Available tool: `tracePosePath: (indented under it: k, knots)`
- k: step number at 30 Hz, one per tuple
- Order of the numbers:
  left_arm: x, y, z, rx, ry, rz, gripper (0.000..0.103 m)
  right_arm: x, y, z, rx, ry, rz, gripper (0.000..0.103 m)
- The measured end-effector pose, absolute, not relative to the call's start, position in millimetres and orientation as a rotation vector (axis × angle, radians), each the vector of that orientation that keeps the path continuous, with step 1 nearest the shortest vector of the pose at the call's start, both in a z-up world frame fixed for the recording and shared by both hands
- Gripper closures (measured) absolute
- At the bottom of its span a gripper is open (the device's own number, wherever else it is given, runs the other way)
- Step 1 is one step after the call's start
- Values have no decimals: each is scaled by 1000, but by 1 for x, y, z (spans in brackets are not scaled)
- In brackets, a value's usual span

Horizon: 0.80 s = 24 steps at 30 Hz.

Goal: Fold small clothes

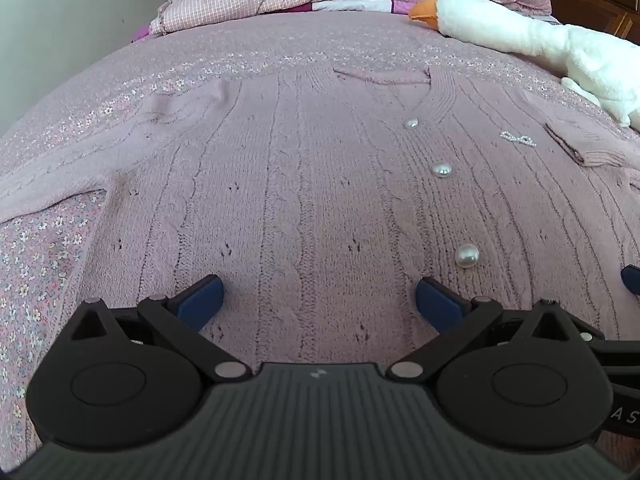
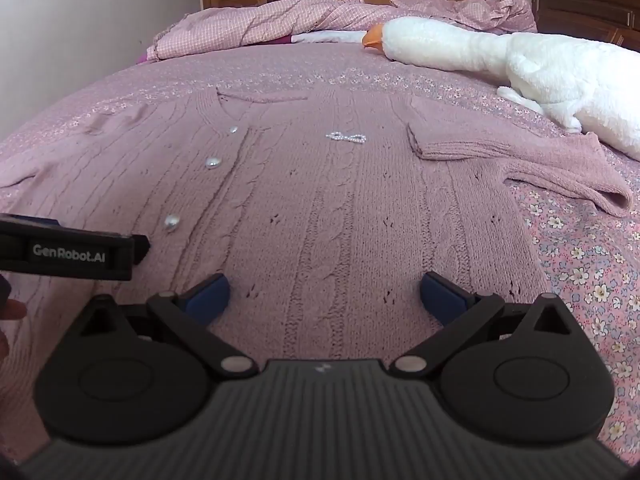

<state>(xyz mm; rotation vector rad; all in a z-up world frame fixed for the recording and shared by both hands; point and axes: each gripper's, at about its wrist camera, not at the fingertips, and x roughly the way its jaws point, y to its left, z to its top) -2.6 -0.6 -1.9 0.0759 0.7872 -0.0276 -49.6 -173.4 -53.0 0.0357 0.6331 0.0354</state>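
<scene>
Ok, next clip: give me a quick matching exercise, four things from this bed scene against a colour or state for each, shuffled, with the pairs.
Things:
1. cardigan
2. plush goose
3. pearl buttons
4. left gripper

States:
A. white with an orange beak, lying along the bed's far right
B. open, above the hem
C. shiny, in a row down the front
D. pink cable knit, spread flat

Pairs: 1-D, 2-A, 3-C, 4-B

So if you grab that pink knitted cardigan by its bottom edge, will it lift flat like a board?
Probably not. The cardigan is soft cable knit lying limp on the bed, so it would likely droop and fold. Its sleeve already lies doubled over. The pearl buttons add little stiffness.
</scene>
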Motion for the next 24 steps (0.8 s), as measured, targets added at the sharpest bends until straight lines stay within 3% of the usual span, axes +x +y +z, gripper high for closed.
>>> tracePosePath:
  k: [24]
  knots:
    - [-6,-2,-1,78,779,-26,0,-51,-172,-53,30,620,30,0]
